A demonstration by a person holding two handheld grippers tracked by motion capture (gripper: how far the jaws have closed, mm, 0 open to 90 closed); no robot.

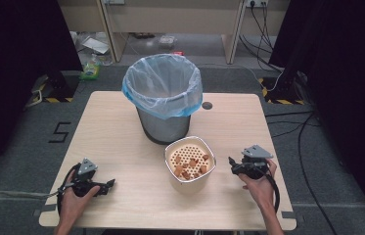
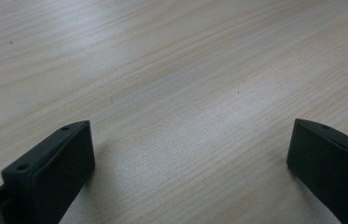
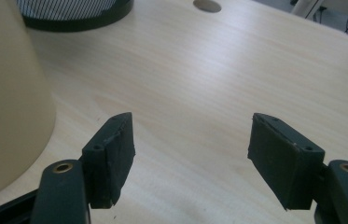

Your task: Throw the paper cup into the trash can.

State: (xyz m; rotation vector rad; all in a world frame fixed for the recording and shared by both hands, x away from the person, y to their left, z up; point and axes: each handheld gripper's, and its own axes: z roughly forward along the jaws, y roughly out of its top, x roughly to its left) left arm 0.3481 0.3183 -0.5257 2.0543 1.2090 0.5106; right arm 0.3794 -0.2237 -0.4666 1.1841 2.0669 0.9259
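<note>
Cream container point(image 1: 190, 161), round-cornered, with a perforated insert carrying a handful of orange-brown food scraps point(image 1: 190, 169); stands upright near the middle of the wooden table point(image 1: 111, 142), just in front of the waste bin point(image 1: 163, 98) and apart from it. Bin: metal-sided, lined with a pale blue plastic bag point(image 1: 143, 95), open mouth, contents not discernible. Left gripper point(image 1: 109, 184): held low over the near left of the table, well apart from the container, jaws spread wide with bare tabletop between them. Right gripper point(image 1: 231, 164): just beside the container's right wall, jaws likewise wide apart, nothing between them (in the right gripper view the cream wall point(image 3: 8, 93) sits to the left of the jaws, not inside them). Progress, as judged: nothing yet grasped or lifted; scraps remain in the container; seizing it, tipping it over the bin and setting it back all appear outstanding. Markings: none legible on container or bin; a "5" point(image 1: 60, 132) is marked on the floor left of the table.
</note>
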